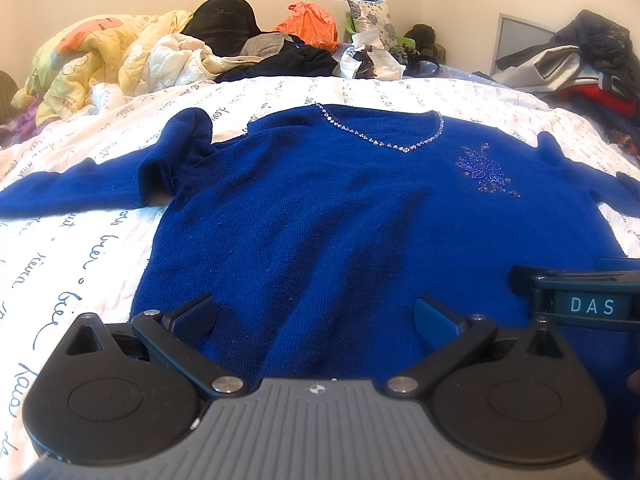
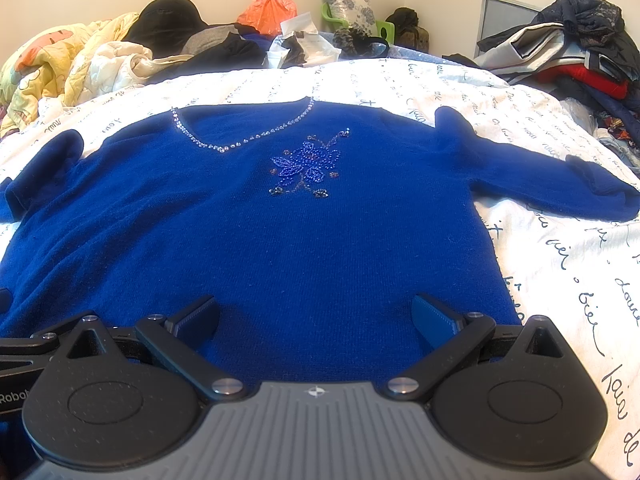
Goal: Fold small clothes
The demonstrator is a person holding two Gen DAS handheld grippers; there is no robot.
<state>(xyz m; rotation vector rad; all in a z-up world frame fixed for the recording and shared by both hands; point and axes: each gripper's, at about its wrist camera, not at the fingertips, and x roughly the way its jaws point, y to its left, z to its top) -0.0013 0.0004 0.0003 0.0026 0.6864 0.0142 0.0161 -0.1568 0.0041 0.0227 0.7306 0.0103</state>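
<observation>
where the bed is covered by a white sheet with script lettering, a blue sweater lies flat, front up, sleeves spread to both sides. a beaded flower sits on its chest below the sparkly v-neck trim. the left gripper and right gripper hover over the sweater's lower edge, each with fingers wide apart, holding nothing.

From my left wrist view, the blue sweater loses its hem behind the left gripper, and 1 sleeve end runs off the frame's left edge; the bedspread's script is unreadable.
</observation>
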